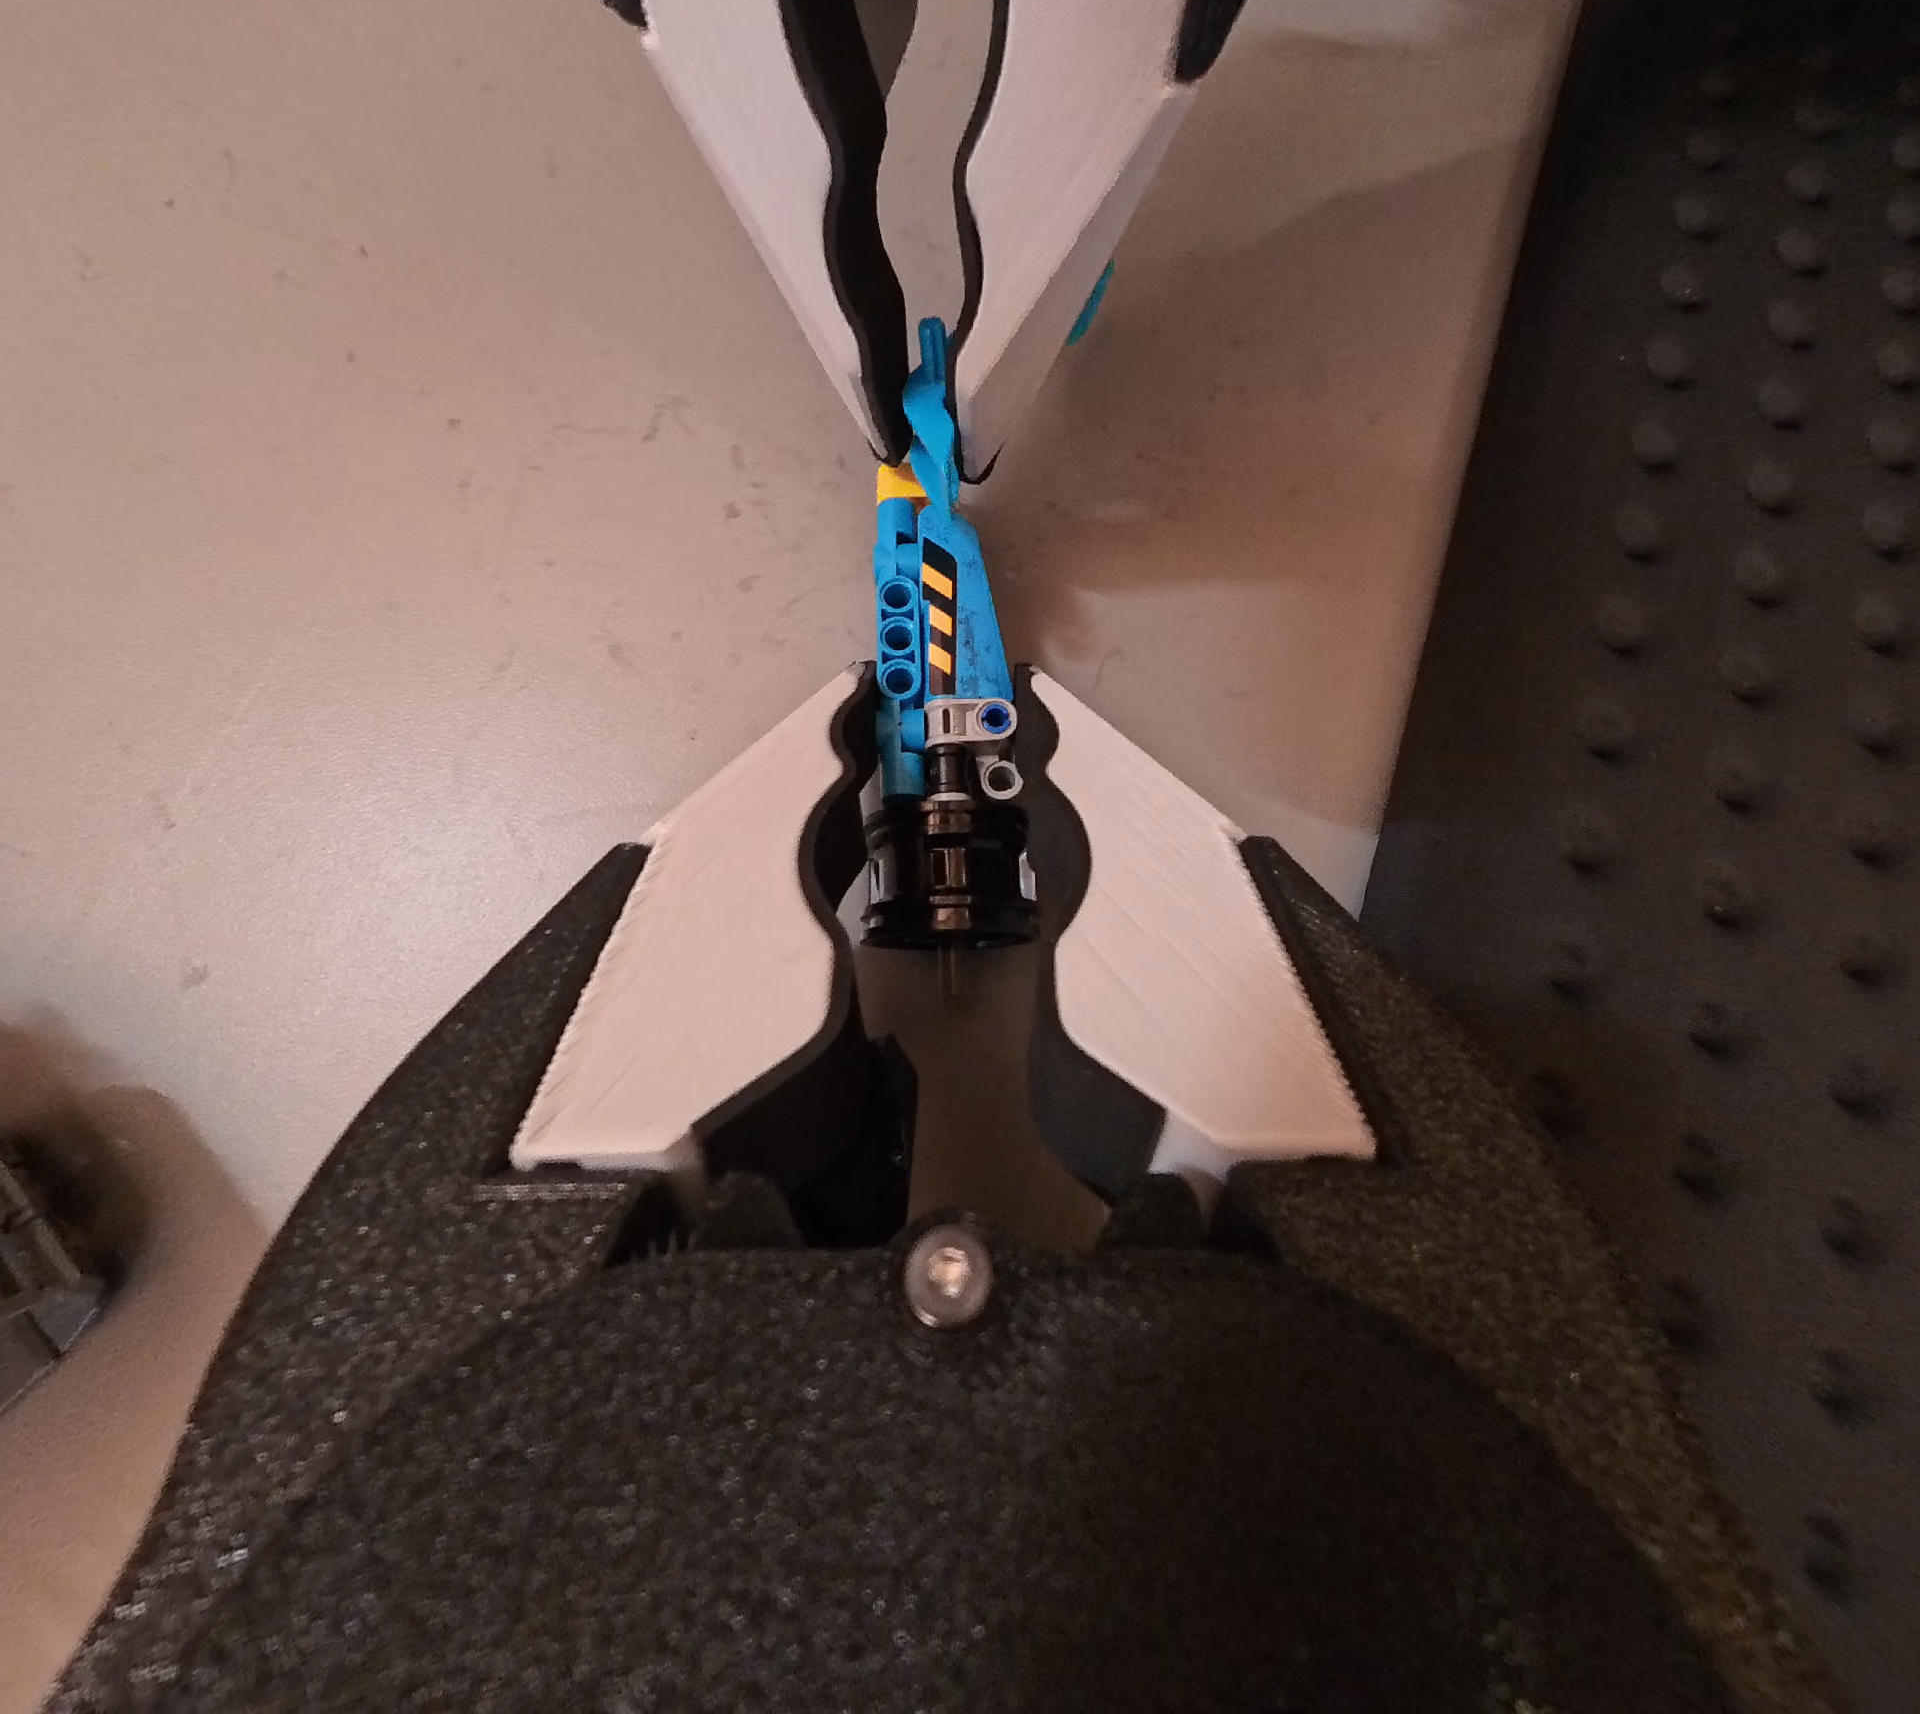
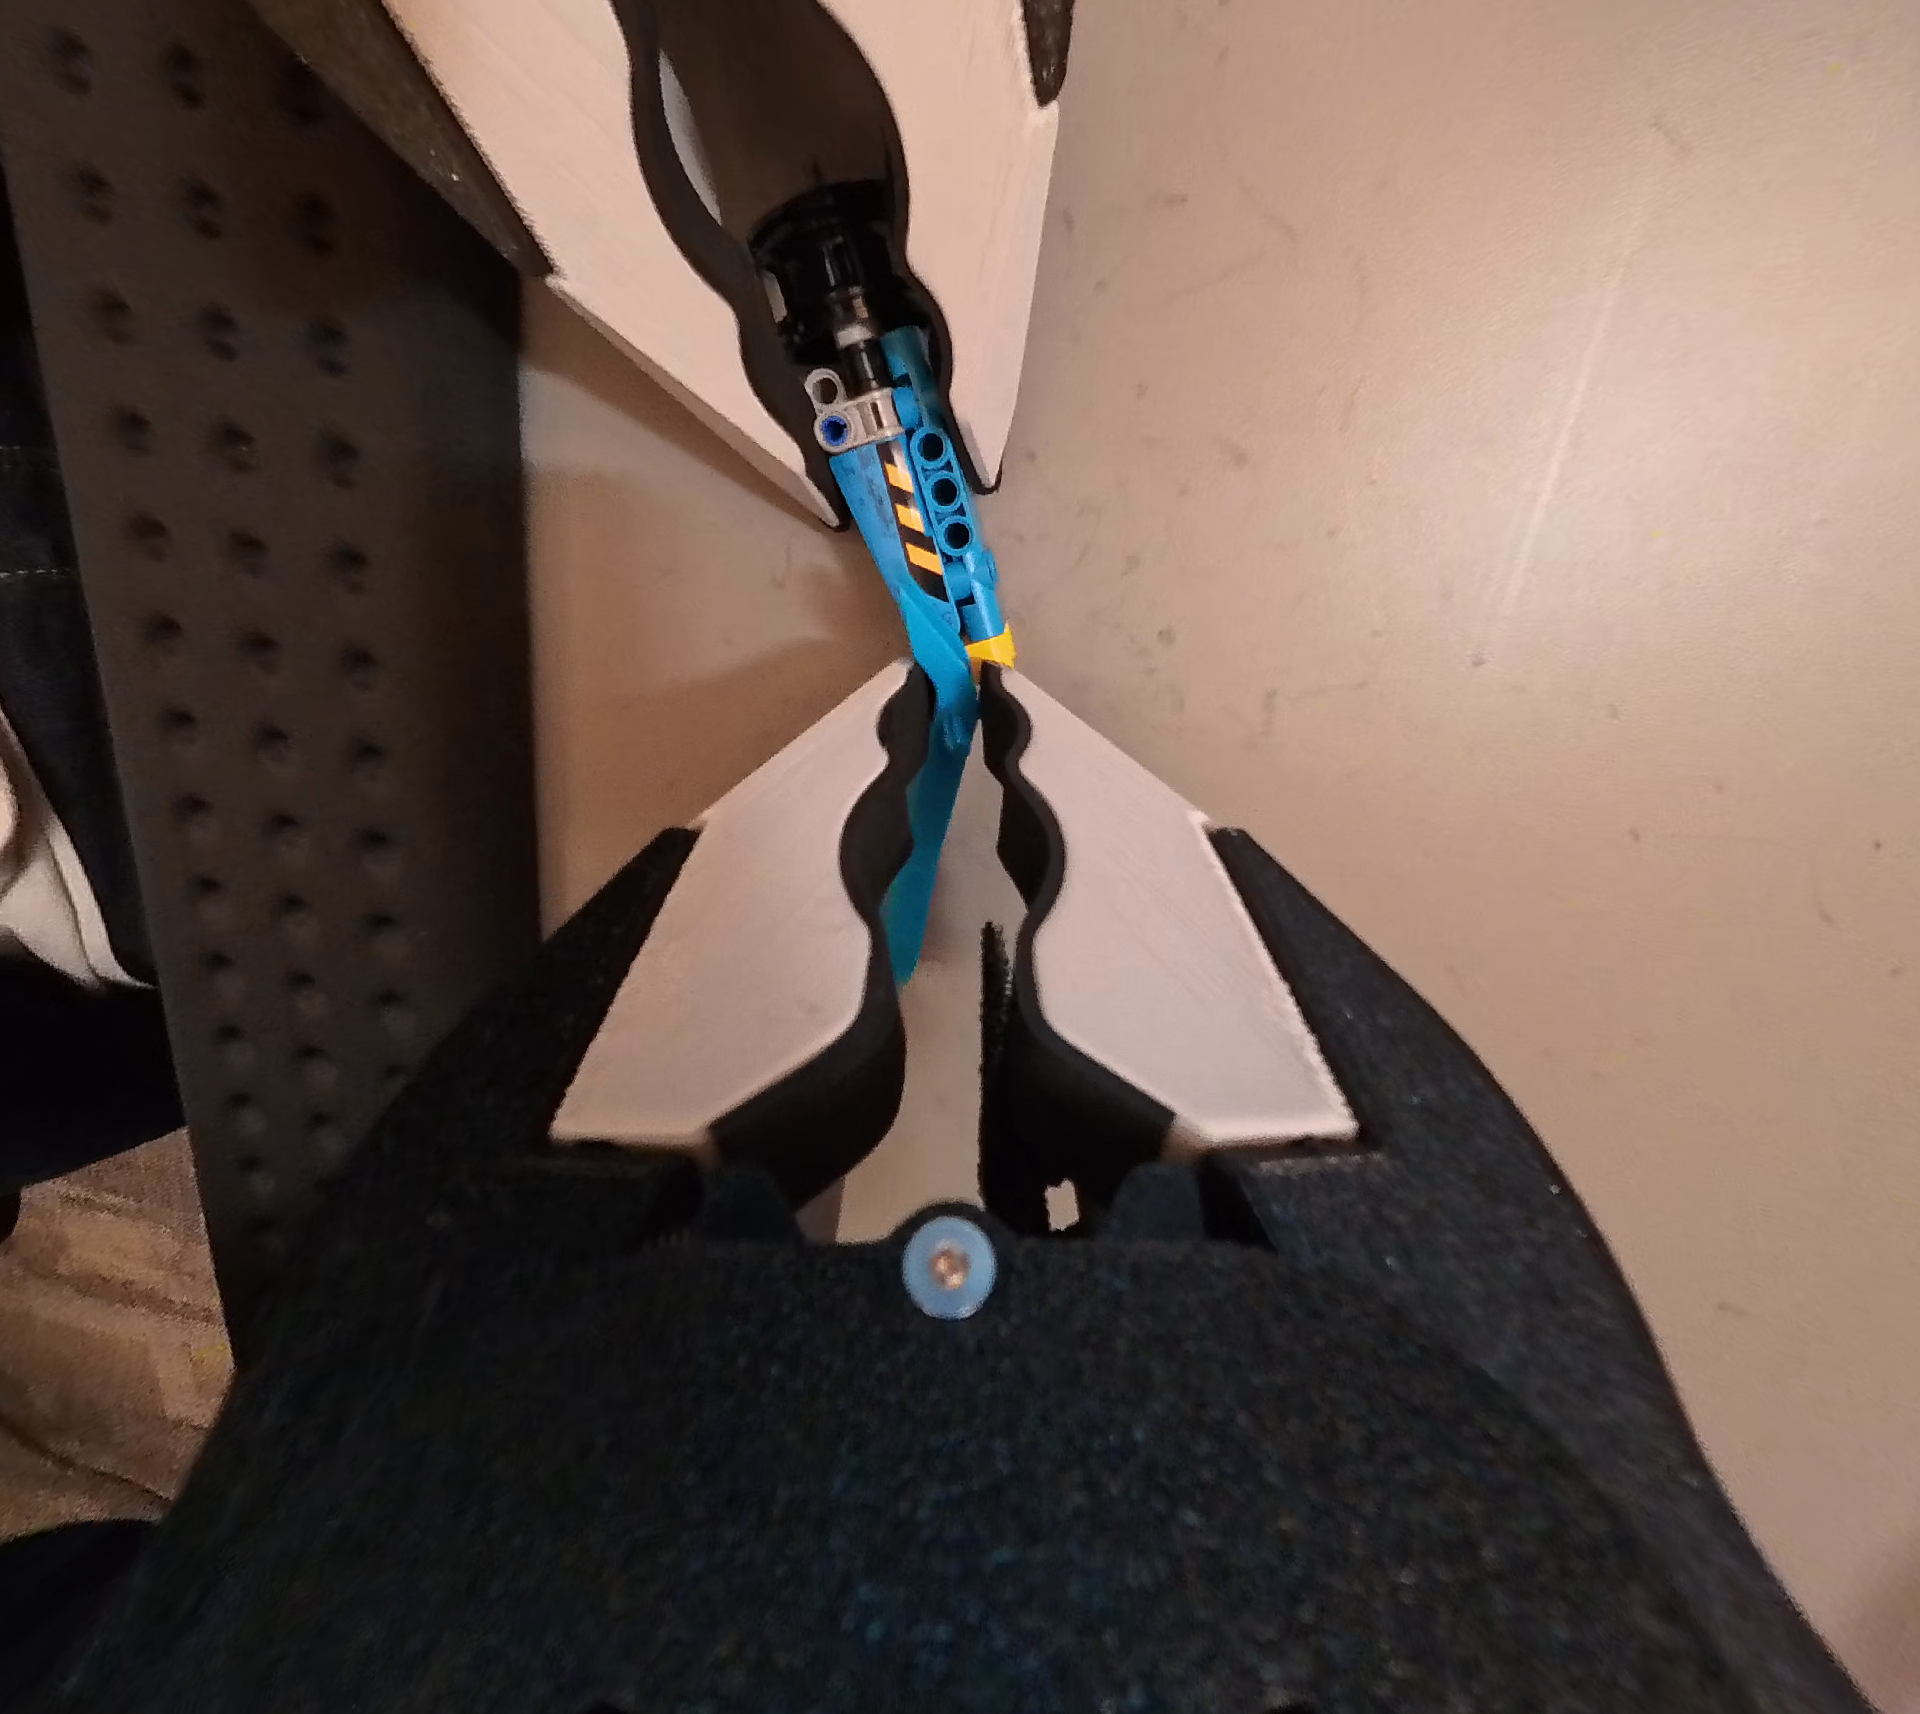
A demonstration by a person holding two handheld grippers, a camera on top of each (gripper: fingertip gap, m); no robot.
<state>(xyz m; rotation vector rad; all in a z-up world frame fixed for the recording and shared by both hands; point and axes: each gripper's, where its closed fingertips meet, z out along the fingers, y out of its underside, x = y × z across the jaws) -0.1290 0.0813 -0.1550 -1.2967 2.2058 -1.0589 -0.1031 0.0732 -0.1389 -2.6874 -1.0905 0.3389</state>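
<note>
My left gripper (image 1: pixel 943 688) has its jaws clamped on the black wheel hub end of a small blue brick assembly (image 1: pixel 930 615), seated in the scalloped pads so it cannot twist. The piece spans the gap between my two tools, lifted above the beige counter (image 1: pixel 364 417), near its edge by the studded dark mat (image 1: pixel 1714 625). My right gripper (image 2: pixel 948 677) pinches the thin blue blade end, jaws nearly together, steadying the far tip.
</note>
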